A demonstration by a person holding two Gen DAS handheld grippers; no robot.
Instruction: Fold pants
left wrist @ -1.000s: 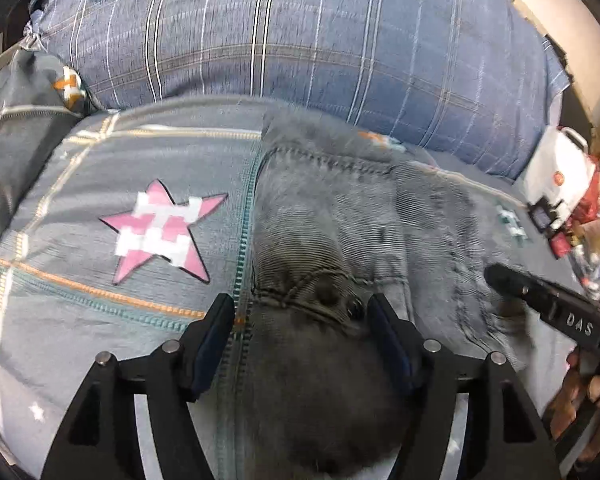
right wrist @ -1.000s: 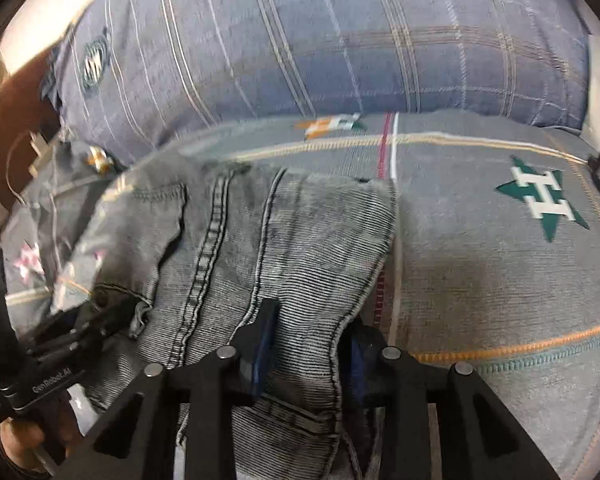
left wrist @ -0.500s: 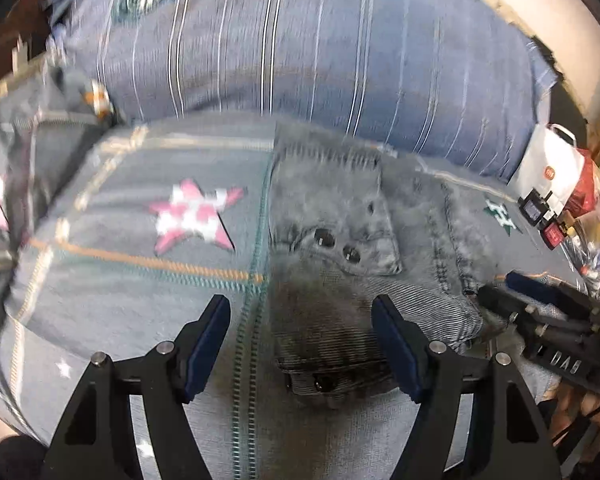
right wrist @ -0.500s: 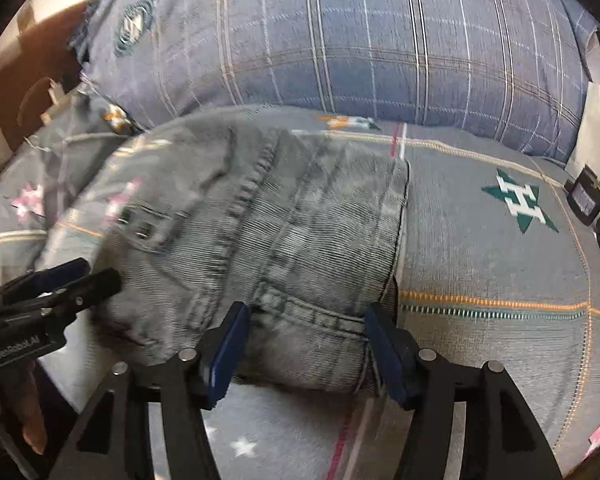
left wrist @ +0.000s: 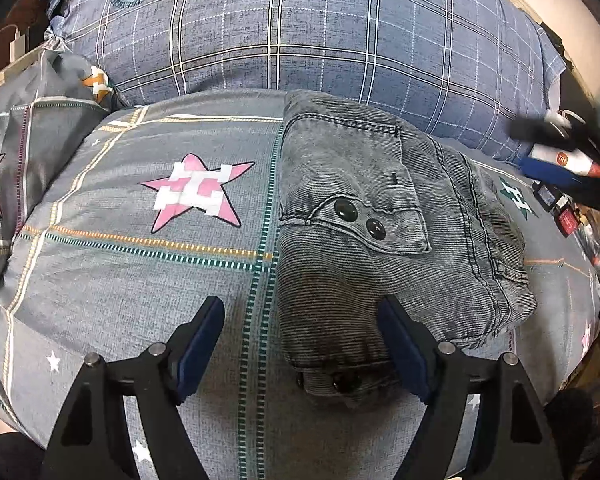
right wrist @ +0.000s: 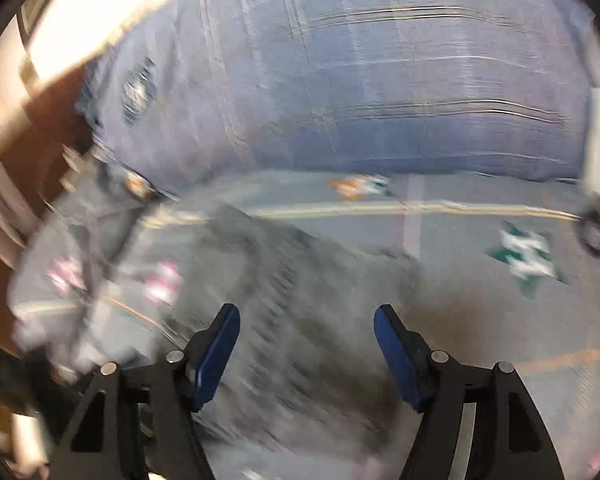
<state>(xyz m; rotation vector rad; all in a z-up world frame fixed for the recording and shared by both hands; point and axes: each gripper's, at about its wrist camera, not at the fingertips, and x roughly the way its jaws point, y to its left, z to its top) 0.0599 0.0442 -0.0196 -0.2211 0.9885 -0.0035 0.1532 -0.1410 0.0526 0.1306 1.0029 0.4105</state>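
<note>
The grey denim pants (left wrist: pixel 380 232) lie folded into a compact bundle on the grey patterned bed cover (left wrist: pixel 140 272), pocket flap with two dark snaps facing up. My left gripper (left wrist: pixel 302 346) is open and empty, held just above the near edge of the bundle. My right gripper (right wrist: pixel 306 354) is open and empty above the bed; its view is heavily blurred, with the pants (right wrist: pixel 284 304) a grey smear below it. The right gripper also shows in the left wrist view (left wrist: pixel 560 152), raised at the far right.
A large blue plaid pillow (left wrist: pixel 300 32) lies behind the pants. A pink star print (left wrist: pixel 198 192) marks the cover to the left. A white bag and small items (left wrist: pixel 560 208) sit at the bed's right edge. A charger (left wrist: pixel 18 46) is at far left.
Both grippers have let go of the pants and opened. The left one pulled back. The right one lifted away up and to the right, moving fast. The pants now rest folded.
</note>
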